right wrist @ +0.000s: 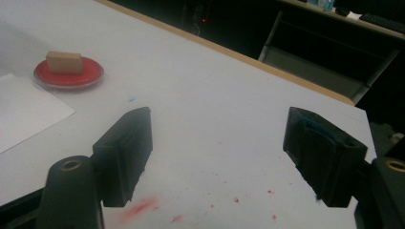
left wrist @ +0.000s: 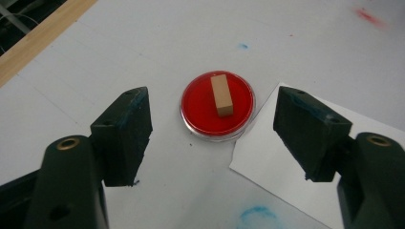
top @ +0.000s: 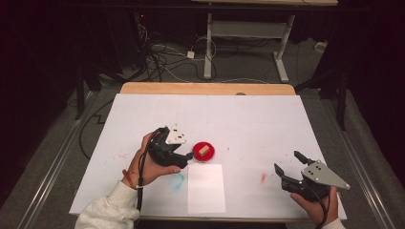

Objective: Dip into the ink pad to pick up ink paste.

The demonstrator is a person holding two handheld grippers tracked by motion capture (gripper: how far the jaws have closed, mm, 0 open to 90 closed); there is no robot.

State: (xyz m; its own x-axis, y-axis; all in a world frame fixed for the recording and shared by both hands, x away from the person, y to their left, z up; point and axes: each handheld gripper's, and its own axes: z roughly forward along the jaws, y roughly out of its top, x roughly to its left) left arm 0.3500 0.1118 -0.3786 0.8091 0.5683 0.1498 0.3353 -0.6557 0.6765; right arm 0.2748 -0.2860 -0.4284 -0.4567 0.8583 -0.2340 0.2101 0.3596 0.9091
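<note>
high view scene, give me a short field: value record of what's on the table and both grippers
surface: white table cover
dish: red round dish, beside the paper's corner
block: tan block lying in the dish
paper: white sheet near the front edge
stains: blue smudge, red smudge
left gripper: jaws open, aimed at the dish
right gripper: jaws open, empty

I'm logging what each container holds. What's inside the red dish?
One tan rectangular block lies flat in the red dish, near its middle. Red covers the rest of the dish floor. The patch directly under the block is hidden.
</note>
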